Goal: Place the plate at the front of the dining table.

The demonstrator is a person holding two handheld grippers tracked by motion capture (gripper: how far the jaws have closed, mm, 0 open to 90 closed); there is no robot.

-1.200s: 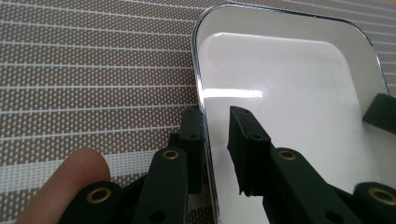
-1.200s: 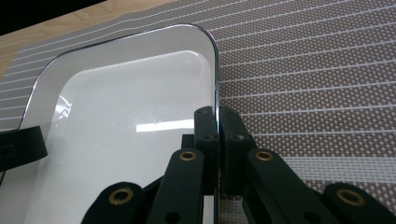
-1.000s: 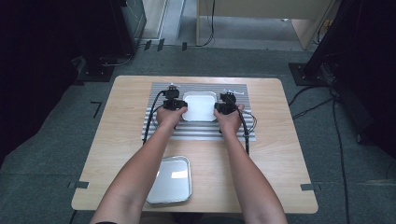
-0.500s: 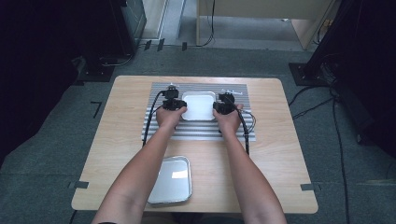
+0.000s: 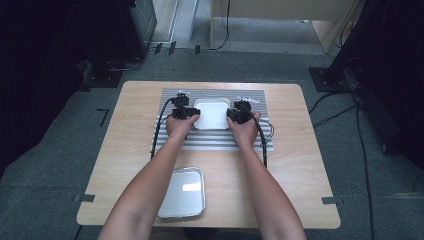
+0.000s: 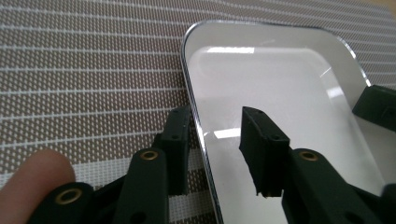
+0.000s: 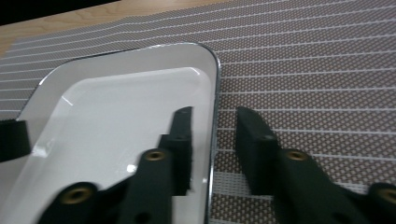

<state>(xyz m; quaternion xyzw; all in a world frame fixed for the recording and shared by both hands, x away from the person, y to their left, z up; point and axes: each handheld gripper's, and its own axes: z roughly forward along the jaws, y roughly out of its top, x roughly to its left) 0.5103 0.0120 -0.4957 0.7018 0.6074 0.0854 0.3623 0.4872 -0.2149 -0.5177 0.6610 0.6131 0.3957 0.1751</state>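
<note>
Both grippers, left (image 5: 186, 113) and right (image 5: 239, 113), are still straddling the tray's (image 5: 212, 114) side rims at frame centre on the mat (image 5: 215, 140), jaws apart; nothing has shifted, so clamping looks next.

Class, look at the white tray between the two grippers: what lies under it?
The white tray rests on a striped woven mat, which covers the wooden table there. The mat's part beneath the tray is hidden.

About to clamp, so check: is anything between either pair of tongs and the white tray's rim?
Nothing visible. The left tongs and right tongs each straddle an edge of the white tray, jaws open.
</note>
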